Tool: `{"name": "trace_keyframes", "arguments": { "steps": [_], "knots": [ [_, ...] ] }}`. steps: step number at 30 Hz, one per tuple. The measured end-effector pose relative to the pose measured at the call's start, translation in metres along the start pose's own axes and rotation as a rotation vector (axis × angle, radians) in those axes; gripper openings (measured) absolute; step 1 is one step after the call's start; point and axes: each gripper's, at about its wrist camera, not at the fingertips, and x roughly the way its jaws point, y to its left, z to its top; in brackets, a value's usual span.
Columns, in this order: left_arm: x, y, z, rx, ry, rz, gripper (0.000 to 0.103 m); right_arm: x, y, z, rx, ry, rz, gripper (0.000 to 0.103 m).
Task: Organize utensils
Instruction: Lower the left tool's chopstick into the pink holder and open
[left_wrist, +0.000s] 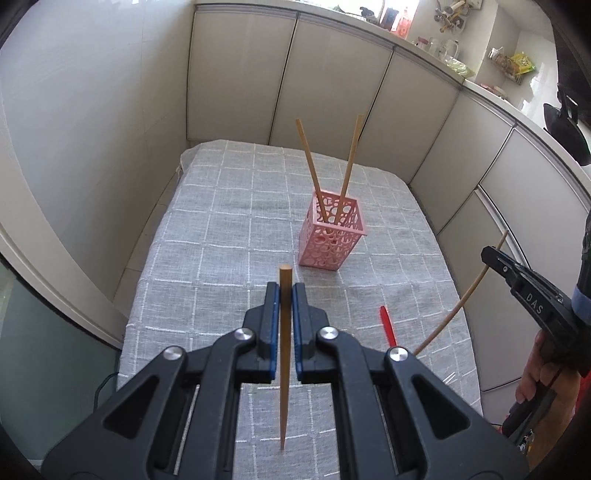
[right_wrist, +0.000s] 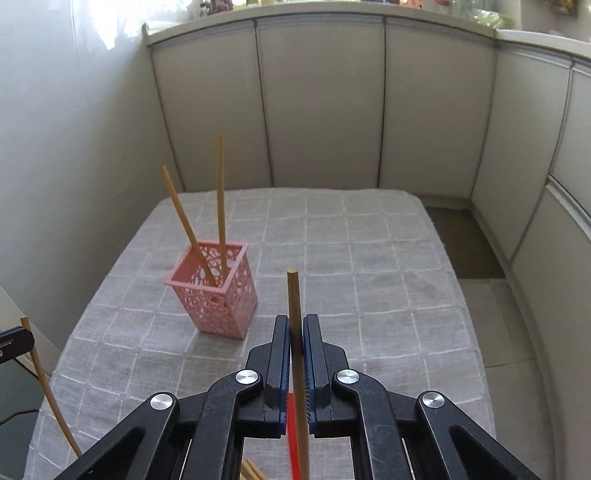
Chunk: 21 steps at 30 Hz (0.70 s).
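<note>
Left gripper (left_wrist: 284, 291) is clamped on a wooden chopstick (left_wrist: 284, 354), blunt end poking up past the pads. Right gripper (right_wrist: 295, 325) pinches another chopstick (right_wrist: 297, 350) the same way. Beyond them, the pink perforated holder (left_wrist: 330, 236) stands on the grey checked tablecloth (left_wrist: 221, 229), two chopsticks (left_wrist: 308, 162) leaning apart inside. A red utensil (left_wrist: 388, 325) lies on the cloth.

Pale wooden chopsticks (left_wrist: 284, 354), smooth and matt, pink perforated plastic holder (left_wrist: 330, 236), slightly glossy, grey woven tablecloth (left_wrist: 229, 229), coarse with raised white grid threads, matt black plastic gripper arms with shiny metal rivets (left_wrist: 244, 335), ribbed blue pads (right_wrist: 284, 354), glossy red plastic utensil (left_wrist: 387, 325).
</note>
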Motion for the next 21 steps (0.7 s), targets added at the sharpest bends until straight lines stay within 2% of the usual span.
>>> {"name": "trace_keyframes", "arguments": {
  "steps": [6, 11, 21],
  "knots": [
    [-0.029, -0.007, 0.012, 0.006, -0.109, 0.012, 0.008, -0.032, 0.006, 0.012, 0.026, -0.104, 0.006, 0.005],
    [-0.049, -0.016, 0.037, 0.005, -0.214, 0.02, 0.008, -0.041, 0.006, 0.026, 0.075, -0.153, 0.025, 0.005],
    [-0.056, -0.055, 0.103, 0.019, -0.316, -0.031, 0.007, -0.03, -0.001, 0.038, 0.175, -0.158, 0.101, 0.005]
  ]
}}
